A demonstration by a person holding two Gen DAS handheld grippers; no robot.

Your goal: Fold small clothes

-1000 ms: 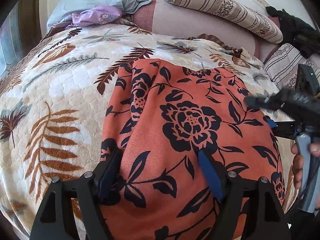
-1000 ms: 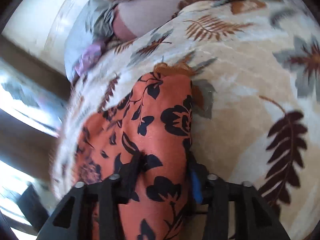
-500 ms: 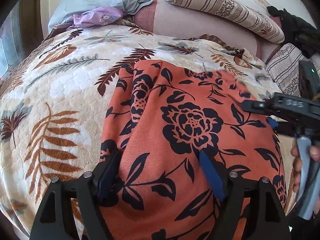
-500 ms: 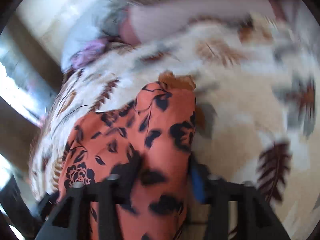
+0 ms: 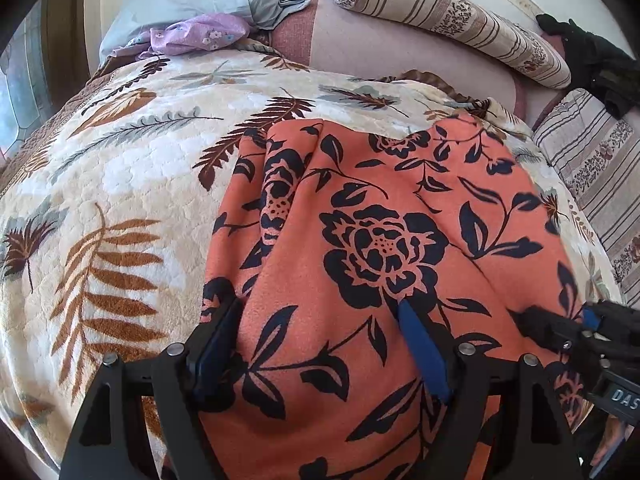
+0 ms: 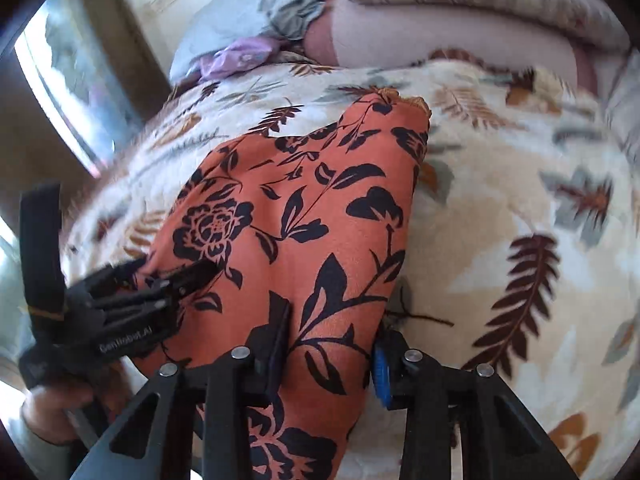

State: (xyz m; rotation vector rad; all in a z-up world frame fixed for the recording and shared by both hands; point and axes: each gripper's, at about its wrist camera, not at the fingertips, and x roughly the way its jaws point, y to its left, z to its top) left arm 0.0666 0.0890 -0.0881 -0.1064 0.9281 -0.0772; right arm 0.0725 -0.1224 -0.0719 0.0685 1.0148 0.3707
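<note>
the orange floral garment (image 5: 380,240) lies spread on the leaf-print blanket (image 5: 120,208) that covers the bed, reaching up toward the pillows at the bed's head. the left gripper (image 5: 320,320) has its jaws spread wide, with a bulge of the cloth between them; whether they pinch it i cannot tell. the right gripper (image 6: 332,332) has its jaws around the garment's near right edge, cloth filling the gap. a striped bolster (image 5: 452,20) and a purple cloth (image 5: 200,34) lie at the head of the bed.

Right gripper (image 5: 560,330) swung down to garment's (image 5: 380,240) near edge, beside left gripper (image 6: 176,276).
</note>
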